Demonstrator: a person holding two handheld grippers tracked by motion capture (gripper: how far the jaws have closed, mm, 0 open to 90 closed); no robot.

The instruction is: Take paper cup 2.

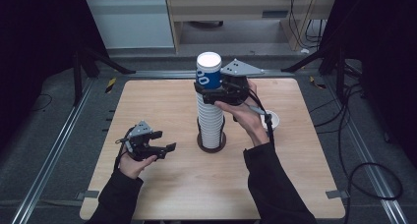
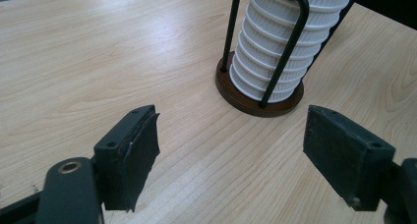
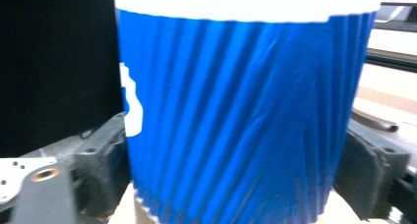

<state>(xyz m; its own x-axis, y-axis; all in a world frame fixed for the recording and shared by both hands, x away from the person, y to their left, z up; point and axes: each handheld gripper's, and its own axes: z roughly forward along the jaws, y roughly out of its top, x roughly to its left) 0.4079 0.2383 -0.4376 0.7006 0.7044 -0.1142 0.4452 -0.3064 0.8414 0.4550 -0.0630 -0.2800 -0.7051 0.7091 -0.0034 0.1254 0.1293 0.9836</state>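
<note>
1. Blue cup (image 1: 209, 72) sits on top of the white cup stack (image 1: 211, 121); the stack stands in a wire holder with a round brown base (image 2: 246, 100) mid-table (image 1: 162, 111).
2. Right gripper (image 1: 212, 92) is clamped on the blue cup's lower wall, one pad on each side in the right gripper view. No earlier frame, so nothing on jaw motion.
3. Left gripper (image 1: 156, 147) sits left of the stack and nearer the person, jaws apart, nothing between them.
4. Hidden: the cup's far side is behind the right gripper, and its rim is cut off at the top edge of the right gripper view.
5. Writing: white marks on the blue wall (image 3: 132, 106), partly out of sight. Looks like round letters in the high view, not readable.
6. Small white cup (image 1: 272, 120) right of the stack, half covered by the right hand (image 1: 246, 113); contents can't be made out.
</note>
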